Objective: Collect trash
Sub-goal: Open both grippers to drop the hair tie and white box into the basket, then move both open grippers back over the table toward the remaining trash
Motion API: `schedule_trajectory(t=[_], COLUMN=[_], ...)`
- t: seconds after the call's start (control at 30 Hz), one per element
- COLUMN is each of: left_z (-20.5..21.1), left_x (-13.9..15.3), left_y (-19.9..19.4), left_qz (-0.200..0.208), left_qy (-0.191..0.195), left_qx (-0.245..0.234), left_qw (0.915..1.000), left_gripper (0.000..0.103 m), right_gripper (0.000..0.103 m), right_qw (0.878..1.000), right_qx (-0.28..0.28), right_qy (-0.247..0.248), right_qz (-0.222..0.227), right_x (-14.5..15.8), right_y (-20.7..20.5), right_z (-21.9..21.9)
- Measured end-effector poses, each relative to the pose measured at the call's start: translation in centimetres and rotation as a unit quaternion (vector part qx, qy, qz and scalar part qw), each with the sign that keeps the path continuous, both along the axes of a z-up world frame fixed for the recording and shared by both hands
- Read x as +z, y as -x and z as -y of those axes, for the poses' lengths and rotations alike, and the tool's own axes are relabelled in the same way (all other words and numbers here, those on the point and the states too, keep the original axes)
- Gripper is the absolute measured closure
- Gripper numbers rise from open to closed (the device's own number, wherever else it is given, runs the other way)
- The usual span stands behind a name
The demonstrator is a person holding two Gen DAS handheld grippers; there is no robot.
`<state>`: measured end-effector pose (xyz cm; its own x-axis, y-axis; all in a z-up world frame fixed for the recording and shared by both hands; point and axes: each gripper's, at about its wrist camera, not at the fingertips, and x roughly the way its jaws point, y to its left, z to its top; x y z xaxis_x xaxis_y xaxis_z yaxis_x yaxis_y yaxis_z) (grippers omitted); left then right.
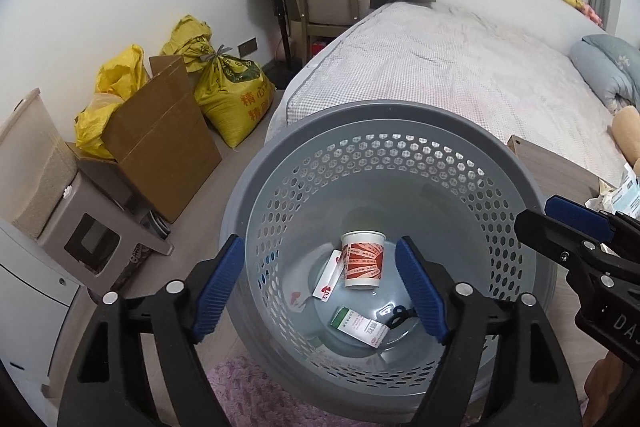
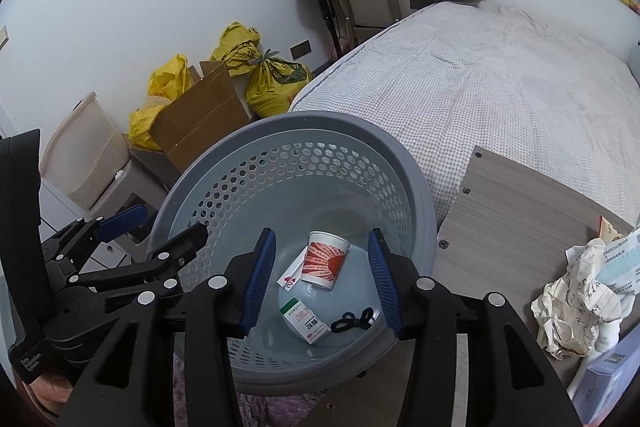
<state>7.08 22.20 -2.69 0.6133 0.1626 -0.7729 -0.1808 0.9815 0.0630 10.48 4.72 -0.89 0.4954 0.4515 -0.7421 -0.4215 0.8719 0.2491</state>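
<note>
Your left gripper (image 1: 320, 291) gapes wide and empty, your right gripper (image 2: 322, 281) half-open and empty, both above the grey perforated plastic basket (image 1: 400, 115). Inside it lie a red-and-white paper cup (image 1: 362, 259), a green-and-white medicine box (image 1: 358, 329) and a black hair tie (image 2: 354, 321); the print is unreadable.

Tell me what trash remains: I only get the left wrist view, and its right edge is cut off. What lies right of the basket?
Observer: A crumpled sheet of lined paper lies on the wooden board right of the basket.
Operator: Is the right gripper free?
Observer: Yes, the right gripper is open above the basket, nothing between its pads.
Operator: Anything else?
Observer: A printed slip lies beside the paper.
</note>
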Motion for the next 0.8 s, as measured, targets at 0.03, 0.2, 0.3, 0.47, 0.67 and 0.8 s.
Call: schedule_trajectory(t=[0.03, 0.2, 0.3, 0.47, 0.67, 0.8], left_z=[0.0, 0.3, 0.4, 0.7, 1.3, 2.5], left_x=[0.1, 0.6, 1.0, 1.6, 2.4, 2.8], left_y=[0.2, 0.7, 1.0, 1.5, 2.3, 2.8], left_qz=[0.001, 0.011, 0.019, 0.028, 0.040, 0.045], left_qy=[0.001, 0.000, 0.003, 0.009, 0.018, 0.020], left_qx=[0.000, -0.002, -0.003, -0.002, -0.012, -0.025], left_qw=[1.0000, 0.9999, 0.9998, 0.9996, 0.9990, 0.9985], left_gripper=[0.023, 0.015, 0.009, 0.007, 0.007, 0.007], right_gripper=[0.054, 0.051, 0.048, 0.045, 0.043, 0.042], right_qw=[1.000, 1.000, 1.000, 1.000, 0.999, 0.998], right_qx=[-0.001, -0.007, -0.011, -0.021, -0.039, -0.059], right_qy=[0.000, 0.002, 0.003, 0.006, 0.006, 0.006], right_qz=[0.001, 0.004, 0.008, 0.015, 0.027, 0.033], right_x=[0.0, 0.3, 0.6, 1.3, 2.2, 2.5], right_y=[0.1, 0.6, 1.1, 1.8, 3.0, 4.2], right_z=[0.1, 0.5, 0.9, 1.6, 3.1, 5.0])
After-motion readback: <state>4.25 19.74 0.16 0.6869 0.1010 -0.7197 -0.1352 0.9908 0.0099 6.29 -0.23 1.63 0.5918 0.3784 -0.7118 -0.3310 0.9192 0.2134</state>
